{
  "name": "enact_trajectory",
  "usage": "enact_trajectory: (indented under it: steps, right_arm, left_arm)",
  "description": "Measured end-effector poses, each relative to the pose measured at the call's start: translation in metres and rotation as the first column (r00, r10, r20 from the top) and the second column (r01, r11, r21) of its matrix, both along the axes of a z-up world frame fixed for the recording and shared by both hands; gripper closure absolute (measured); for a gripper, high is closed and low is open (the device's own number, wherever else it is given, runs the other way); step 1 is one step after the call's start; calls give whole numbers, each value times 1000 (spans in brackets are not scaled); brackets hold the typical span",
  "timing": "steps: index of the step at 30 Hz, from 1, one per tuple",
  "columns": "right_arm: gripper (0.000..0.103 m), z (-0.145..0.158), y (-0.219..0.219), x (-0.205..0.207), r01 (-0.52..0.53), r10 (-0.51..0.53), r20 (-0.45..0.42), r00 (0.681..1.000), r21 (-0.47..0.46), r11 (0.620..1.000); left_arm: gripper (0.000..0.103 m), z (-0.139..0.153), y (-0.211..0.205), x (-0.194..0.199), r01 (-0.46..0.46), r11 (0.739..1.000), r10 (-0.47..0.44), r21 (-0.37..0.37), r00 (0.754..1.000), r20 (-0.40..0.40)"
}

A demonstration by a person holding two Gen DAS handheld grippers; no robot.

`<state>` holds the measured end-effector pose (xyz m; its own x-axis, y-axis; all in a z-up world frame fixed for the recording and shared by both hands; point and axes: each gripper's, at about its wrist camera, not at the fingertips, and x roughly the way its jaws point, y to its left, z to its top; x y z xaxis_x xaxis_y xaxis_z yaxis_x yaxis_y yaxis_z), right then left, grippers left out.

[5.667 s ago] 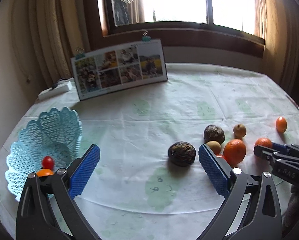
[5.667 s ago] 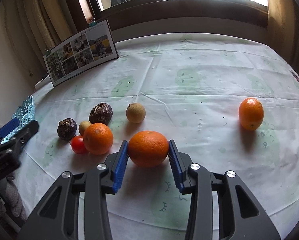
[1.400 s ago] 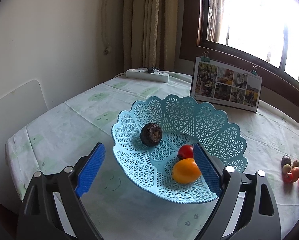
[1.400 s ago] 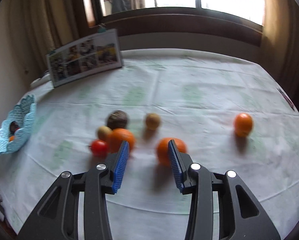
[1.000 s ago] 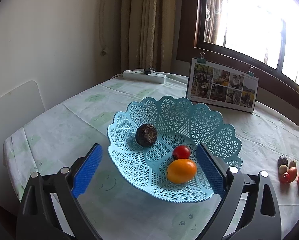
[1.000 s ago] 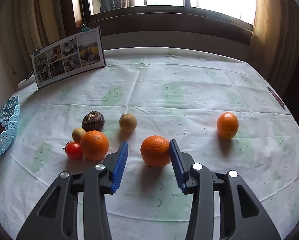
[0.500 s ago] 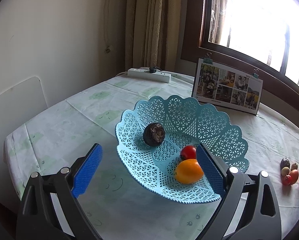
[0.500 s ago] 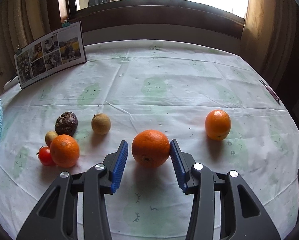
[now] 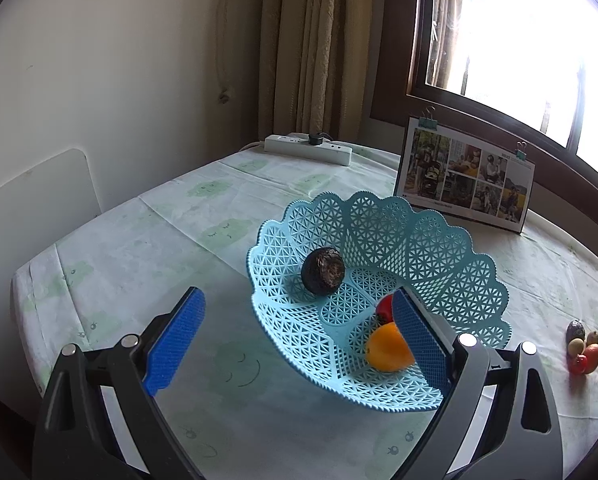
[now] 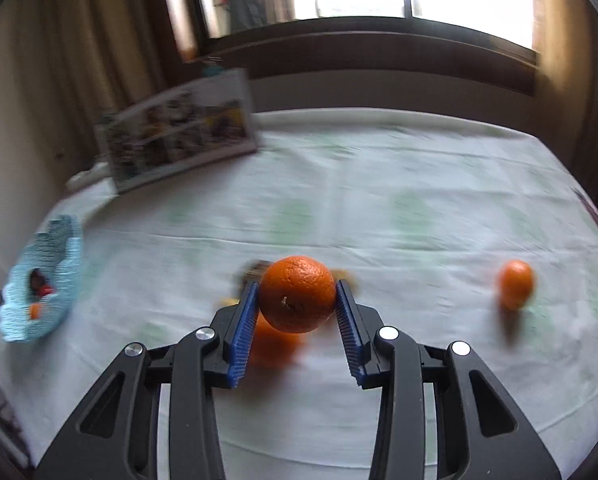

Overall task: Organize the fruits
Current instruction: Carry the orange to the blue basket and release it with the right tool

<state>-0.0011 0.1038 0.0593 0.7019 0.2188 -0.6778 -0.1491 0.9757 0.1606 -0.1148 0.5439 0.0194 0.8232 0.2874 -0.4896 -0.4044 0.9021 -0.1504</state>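
**Orange clamped in the right tool, basket under the left**

Orange (image 10: 297,294) sits squeezed between the two blue pads of the right gripper (image 10: 297,312), lifted clear of the tablecloth (image 10: 379,208); the right wrist view is blurred. A second, smaller orange (image 10: 516,290) lies alone toward the right edge of the table, well apart from the rest. More fruit shows partly hidden behind the held orange, too smeared to name.

The left gripper (image 9: 295,338) stands wide open and holds nothing. Its right pad reaches over the rim of the light blue lattice basket (image 9: 439,248), which rests near the left edge of the table. Inside the basket lie a dark round fruit (image 9: 323,271), a small red fruit (image 9: 384,309) and a yellow-orange fruit (image 9: 387,348), the last two touching. A photo board (image 9: 465,176) stands along the far edge, with a power strip (image 9: 307,148) in the far left corner.
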Motion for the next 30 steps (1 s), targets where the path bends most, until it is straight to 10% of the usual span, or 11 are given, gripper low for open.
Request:
enact_trajectory:
  steps: [13,30]
  right_arm:
    - [64,30,184,-12,-442,439,61,897,56,895]
    - [62,20,200,-16,-463,461,46,886,72,883]
  left_arm:
    - [7,1,9,-13,-18,1000,18,-3,1000,1]
    - [4,5,8,-14,-23,1000,23,1,1000,2]
